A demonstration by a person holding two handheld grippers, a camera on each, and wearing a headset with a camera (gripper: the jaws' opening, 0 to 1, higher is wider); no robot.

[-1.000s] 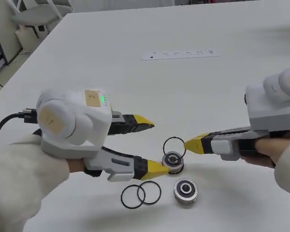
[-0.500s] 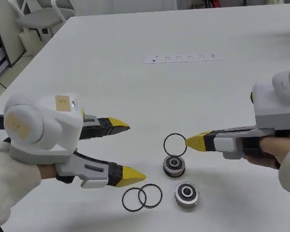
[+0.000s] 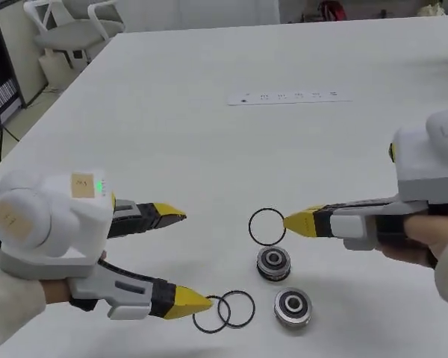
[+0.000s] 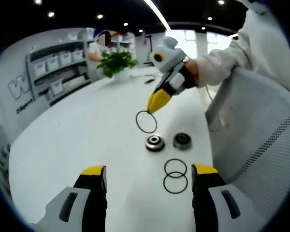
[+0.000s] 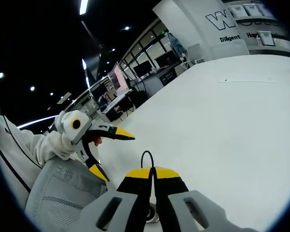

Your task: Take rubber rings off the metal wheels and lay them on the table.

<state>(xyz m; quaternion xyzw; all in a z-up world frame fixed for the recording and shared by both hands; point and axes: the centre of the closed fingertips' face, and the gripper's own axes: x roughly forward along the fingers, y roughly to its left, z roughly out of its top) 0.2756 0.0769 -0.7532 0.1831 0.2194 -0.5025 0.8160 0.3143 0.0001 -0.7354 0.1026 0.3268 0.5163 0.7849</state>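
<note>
Two metal wheels lie on the white table: one (image 3: 273,263) (image 4: 154,143) further from me, another (image 3: 293,306) (image 4: 182,140) nearer. Two black rubber rings (image 3: 225,310) (image 4: 176,175) lie overlapping on the table beside them. My right gripper (image 3: 287,221) (image 5: 152,173) is shut on a third rubber ring (image 3: 266,227) (image 4: 146,122) (image 5: 147,158), held just above the far wheel. My left gripper (image 3: 181,259) (image 4: 147,175) is open, left of the wheels, its lower fingertip (image 3: 194,302) close to the two loose rings.
A white strip with small dark marks (image 3: 289,97) lies further back on the table. White chairs (image 3: 71,30) stand past the table's far left corner. In the left gripper view a potted plant (image 4: 117,64) sits at the table's far end, shelves behind it.
My left gripper has let go of the far wheel and drawn back to the left and toward me. The right gripper still holds the ring, which is off the wheel.
</note>
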